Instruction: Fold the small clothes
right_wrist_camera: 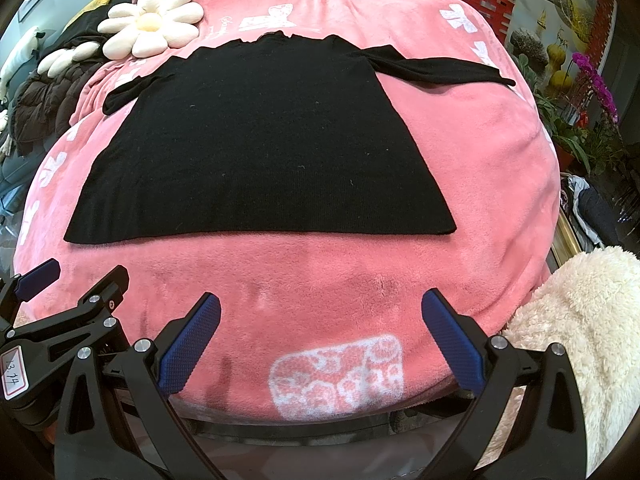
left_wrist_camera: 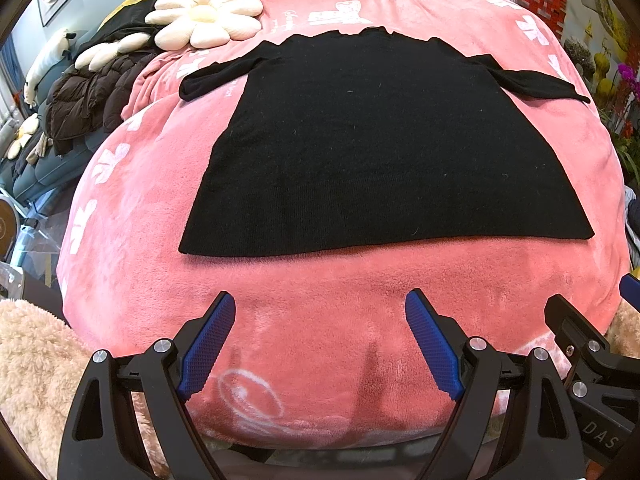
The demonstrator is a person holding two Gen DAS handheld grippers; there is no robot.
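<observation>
Black top (left_wrist_camera: pixel 380 148): laid flat on pink blanket (left_wrist_camera: pixel 320 300), hem nearest the cameras, neckline at 12 o'clock, both sleeves spread outward. Hem edge straight and unfolded.

Left gripper (left_wrist_camera: pixel 320 344): jaws apart, holding nothing, above bare blanket short of the hem.

Right gripper (right_wrist_camera: pixel 320 344): jaws apart, holding nothing, likewise short of the hem.

Open blanket borders the top at 3, 6 and 9 o'clock. Flower cushion (left_wrist_camera: pixel 206 14) at 11 o'clock, near the left sleeve.

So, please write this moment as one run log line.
black top flat, unfolded | left hand-held gripper open | right hand-held gripper open
</observation>
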